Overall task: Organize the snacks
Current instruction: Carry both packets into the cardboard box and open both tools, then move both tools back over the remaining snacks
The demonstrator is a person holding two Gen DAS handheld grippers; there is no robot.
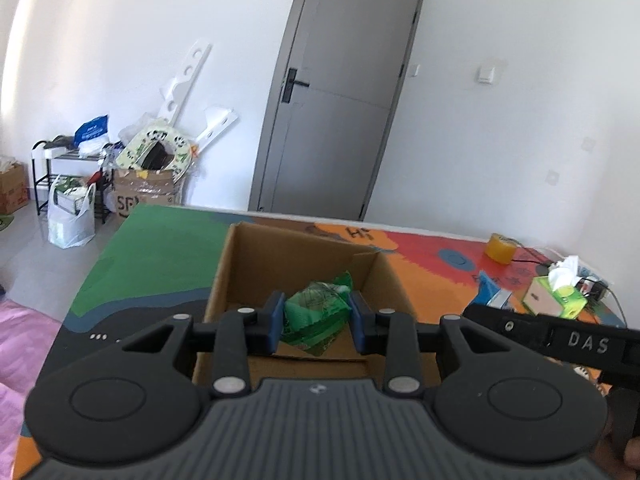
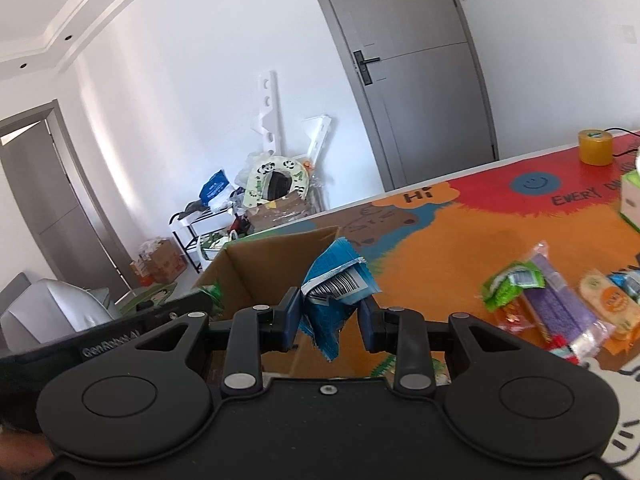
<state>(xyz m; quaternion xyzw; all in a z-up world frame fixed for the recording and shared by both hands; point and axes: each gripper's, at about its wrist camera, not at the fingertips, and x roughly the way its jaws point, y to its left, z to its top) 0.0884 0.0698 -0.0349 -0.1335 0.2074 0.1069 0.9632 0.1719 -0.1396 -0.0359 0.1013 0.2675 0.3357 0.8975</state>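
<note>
Over cardboard box (image 1: 256, 256): fingers (image 1: 276, 320) clamping packets (image 1: 316, 312).

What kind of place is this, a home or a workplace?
Most likely a room in a home, used partly for storage. A grey door is set in plain white walls, boxes and bags are piled around a black rack on the floor, and the table has a colourful cartoon cover.

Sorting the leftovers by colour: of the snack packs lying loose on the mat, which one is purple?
The long purple pack, lying between the green pack and the round orange-labelled one.
</note>
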